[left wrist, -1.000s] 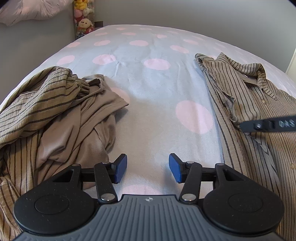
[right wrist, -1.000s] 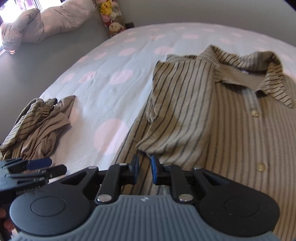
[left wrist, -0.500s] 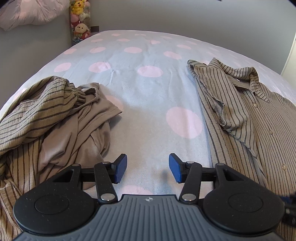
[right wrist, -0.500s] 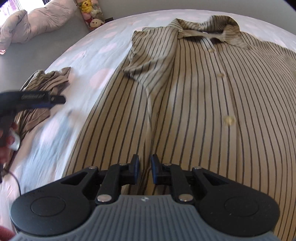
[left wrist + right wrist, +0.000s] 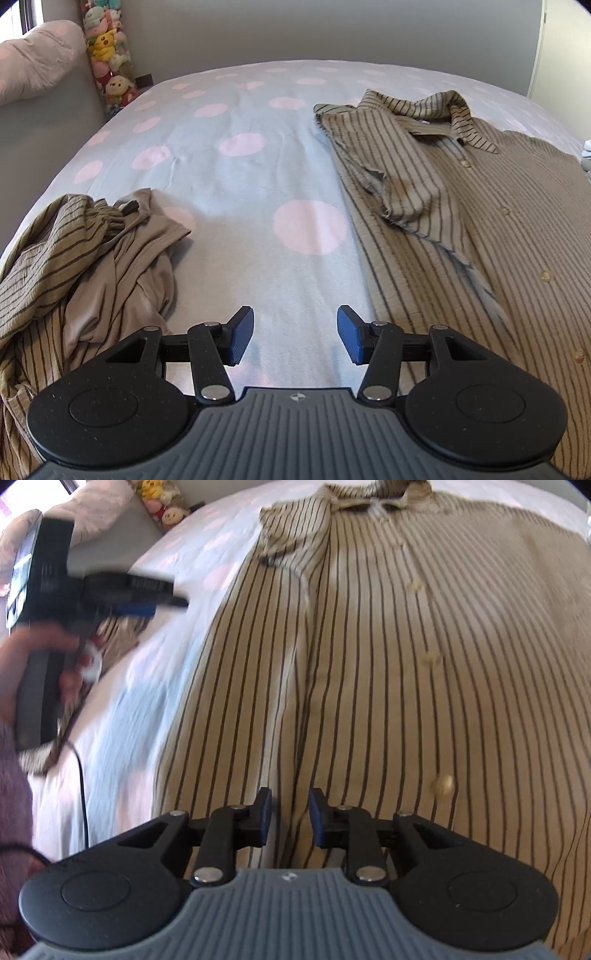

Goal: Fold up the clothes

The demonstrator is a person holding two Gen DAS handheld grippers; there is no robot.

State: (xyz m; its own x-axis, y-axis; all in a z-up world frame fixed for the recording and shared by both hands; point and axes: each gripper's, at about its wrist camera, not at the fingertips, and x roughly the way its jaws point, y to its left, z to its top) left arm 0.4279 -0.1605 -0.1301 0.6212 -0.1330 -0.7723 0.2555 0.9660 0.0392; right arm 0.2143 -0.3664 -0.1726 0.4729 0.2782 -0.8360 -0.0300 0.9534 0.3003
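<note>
our left gripper [image 5: 295,334] stands with its blue pads [image 5: 242,334] well apart, a wide gap, and nothing between them; below the gap lies only the bare dotted bedsheet [image 5: 251,177]. our right gripper [image 5: 290,821] shows a narrow gap, its jaws having just been opening, and no cloth is pinched between them; whether the fingertips brush the fabric beneath we cannot tell.

the striped shirt [image 5: 369,664] lies spread flat, directly under and ahead of the right gripper, collar [image 5: 373,496] at the far end, the button row running away just right of the gap. its near sleeve [image 5: 295,535] is folded in over the chest, ahead and slightly left of the right gripper. from the left gripper the same shirt [image 5: 461,221] lies ahead and to the right, its edge just beside the right pad.

a crumpled pile of clothes [image 5: 85,258], striped and plain tan, sits ahead and to the left of the left gripper, close beside its left finger.

in the right wrist view we see our left hand [image 5: 33,657] wrapped round the left gripper's handle, up and to the left, blurred, with a sleeve [image 5: 11,775] below it.

far ahead of the left gripper, off to the left, a stack of plush toys [image 5: 109,55] stands against the wall beside a pink pillow [image 5: 33,59]. we see no containers here.
</note>
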